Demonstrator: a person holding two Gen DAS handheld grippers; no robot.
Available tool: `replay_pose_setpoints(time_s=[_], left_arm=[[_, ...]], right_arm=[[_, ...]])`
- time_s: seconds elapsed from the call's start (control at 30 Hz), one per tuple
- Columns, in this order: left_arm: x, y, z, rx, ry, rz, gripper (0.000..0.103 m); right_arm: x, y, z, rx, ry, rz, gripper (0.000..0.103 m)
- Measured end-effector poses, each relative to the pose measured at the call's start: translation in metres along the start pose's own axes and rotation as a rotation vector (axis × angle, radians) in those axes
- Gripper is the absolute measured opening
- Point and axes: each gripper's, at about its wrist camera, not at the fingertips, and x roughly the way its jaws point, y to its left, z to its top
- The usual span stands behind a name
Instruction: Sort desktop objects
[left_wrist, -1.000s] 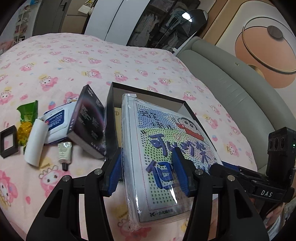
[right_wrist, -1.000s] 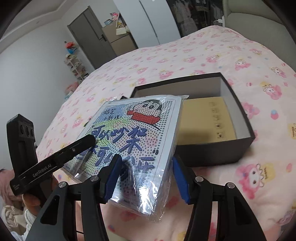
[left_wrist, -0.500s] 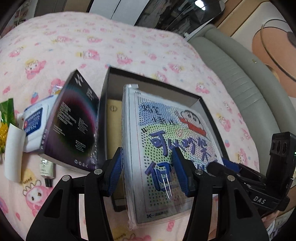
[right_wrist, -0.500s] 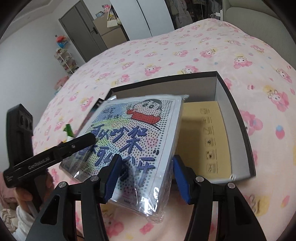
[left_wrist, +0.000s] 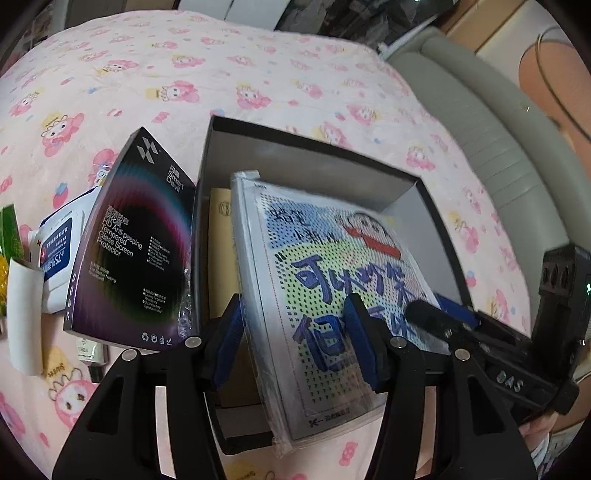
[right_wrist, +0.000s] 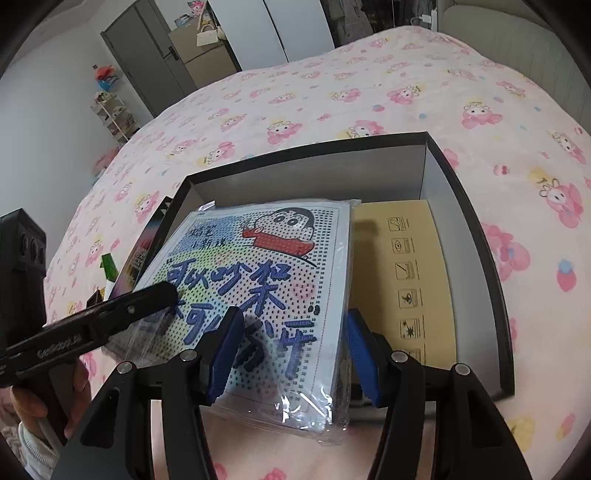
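Home bedroom. Work surface is a bed with a pink cartoon-print sheet (right_wrist: 369, 92) and a padded grey headboard (left_wrist: 498, 155). Grey door (right_wrist: 147, 70), white wardrobe (right_wrist: 295, 26), small shelf rack with toys (right_wrist: 110, 110) along the wall.

Both tools (left_wrist: 295, 343) apparently grip the packet (left_wrist: 325, 295) over the box (left_wrist: 439, 221).

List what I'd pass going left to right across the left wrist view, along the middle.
White paper roll → blue-and-white wipes pack → dark screen protector box → plastic-wrapped cartoon craft kit held over the open black box → right gripper coming in from the far side.
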Motion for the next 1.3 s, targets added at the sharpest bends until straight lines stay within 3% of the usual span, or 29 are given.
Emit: replay_pose_setpoints(time_s=[0.33,0.47,0.53,0.6,0.7,0.87,1.07,1.3], left_arm=[[0.004,-0.010,-0.002,0.086,0.043,0.085,0.054],[-0.003,-0.013,0.001,0.095,0.027,0.107,0.054],[-0.011,-0.018,0.001,0.131,-0.013,0.171,0.054],[-0.017,-0.021,0.000,0.157,-0.028,0.162,0.054],[-0.016,-0.019,-0.002,0.152,-0.009,0.089,0.054],[-0.011,-0.015,-0.006,0.134,-0.004,0.085,0.054],[-0.009,-0.016,-0.005,0.126,-0.007,0.084,0.054],[-0.005,-0.012,-0.002,0.110,-0.010,0.074,0.054]], right_arm=[[0.018,-0.009,-0.010,0.018,0.050,0.010,0.054],[0.018,-0.013,-0.009,0.031,0.056,0.010,0.054],[0.020,-0.016,-0.007,0.049,0.071,-0.010,0.054],[0.024,-0.020,-0.007,0.075,0.089,-0.020,0.054],[0.029,-0.019,-0.006,0.074,0.110,-0.034,0.054],[0.040,-0.012,-0.005,0.061,0.148,-0.056,0.054],[0.062,-0.006,-0.006,0.042,0.206,-0.165,0.060],[0.057,0.002,-0.009,0.019,0.219,0.000,0.063]])
